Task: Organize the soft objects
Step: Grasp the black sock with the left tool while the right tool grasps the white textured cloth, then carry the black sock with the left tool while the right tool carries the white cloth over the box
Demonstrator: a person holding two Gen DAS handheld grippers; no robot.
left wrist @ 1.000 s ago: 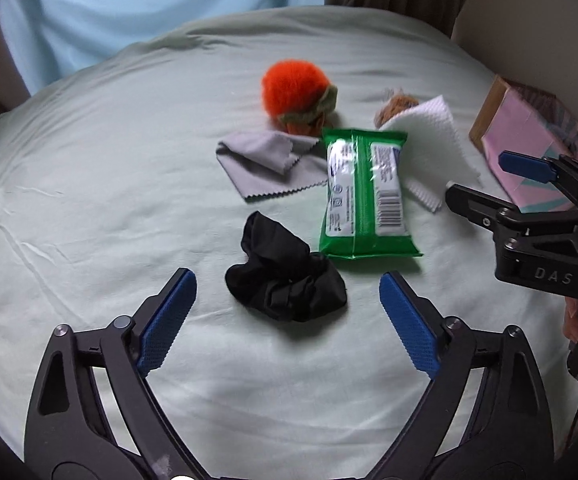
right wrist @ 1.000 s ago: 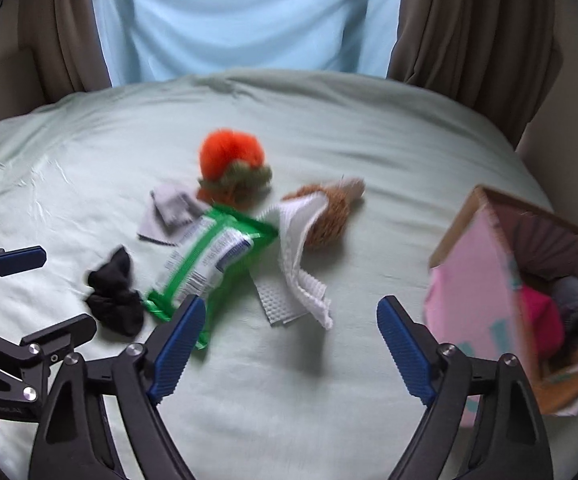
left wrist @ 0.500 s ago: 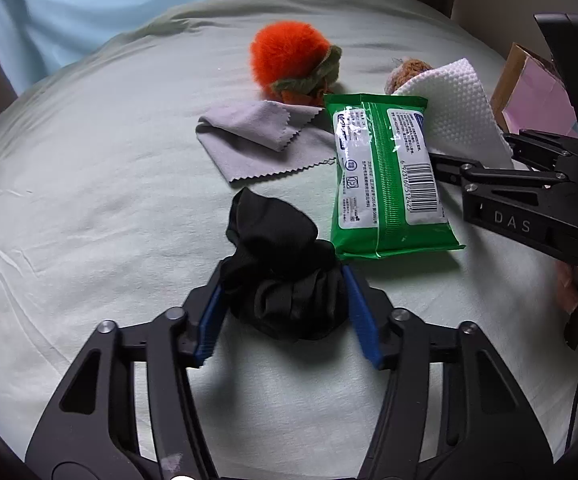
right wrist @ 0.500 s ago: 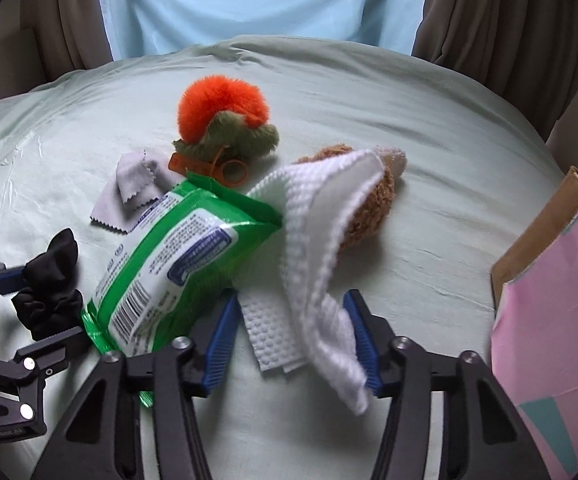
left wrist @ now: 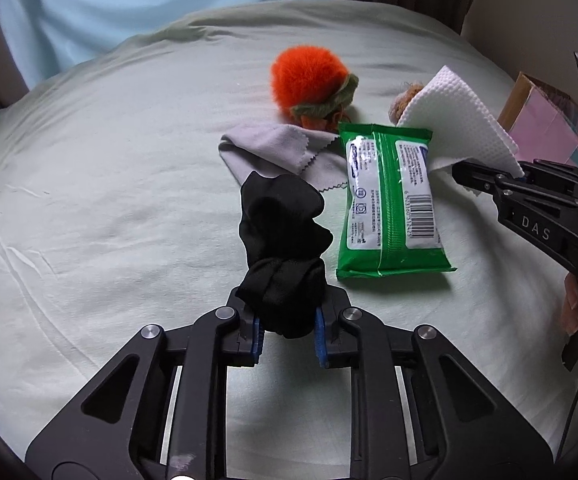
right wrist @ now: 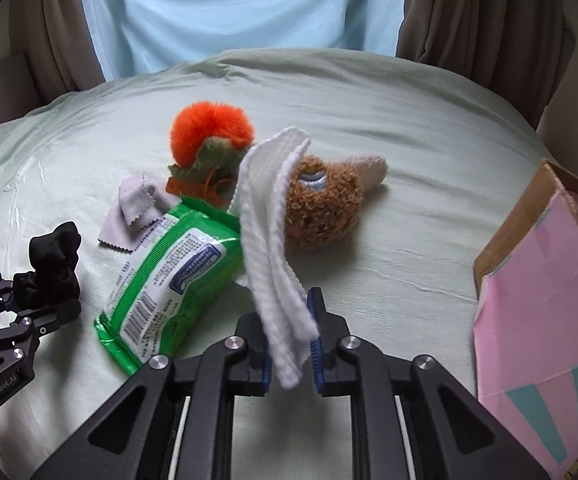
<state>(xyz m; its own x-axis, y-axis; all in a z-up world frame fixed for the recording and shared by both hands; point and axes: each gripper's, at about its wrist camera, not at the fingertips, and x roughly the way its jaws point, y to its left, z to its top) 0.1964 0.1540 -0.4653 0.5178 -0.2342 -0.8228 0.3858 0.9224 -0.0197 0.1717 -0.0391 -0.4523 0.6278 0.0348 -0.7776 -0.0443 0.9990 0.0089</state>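
My left gripper (left wrist: 287,330) is closing, its blue pads pressed on the near end of a crumpled black sock (left wrist: 283,236) that stands up from the bed. Seen from the right wrist, the sock (right wrist: 51,268) sits at the far left. My right gripper (right wrist: 289,350) is closing too, pinching a white waffle cloth (right wrist: 271,236) whose far end leans on a brown plush toy (right wrist: 321,210). From the left wrist the white cloth (left wrist: 455,122) shows at right. A green wipes pack (left wrist: 389,200), a grey cloth (left wrist: 277,150) and an orange fluffy toy (left wrist: 309,78) lie between them.
A pink-lined cardboard box (right wrist: 545,308) stands open at the right of the pale green bed sheet (left wrist: 109,200). Brown curtains (right wrist: 481,12) and a light blue drape (right wrist: 241,4) hang behind the bed. A person's fingers (left wrist: 573,304) hold the right gripper's handle.
Both grippers have shut from wide open: the left onto the black sock, the right onto the white cloth. Both have come closer to the objects, and the cloth's near end is lifted.
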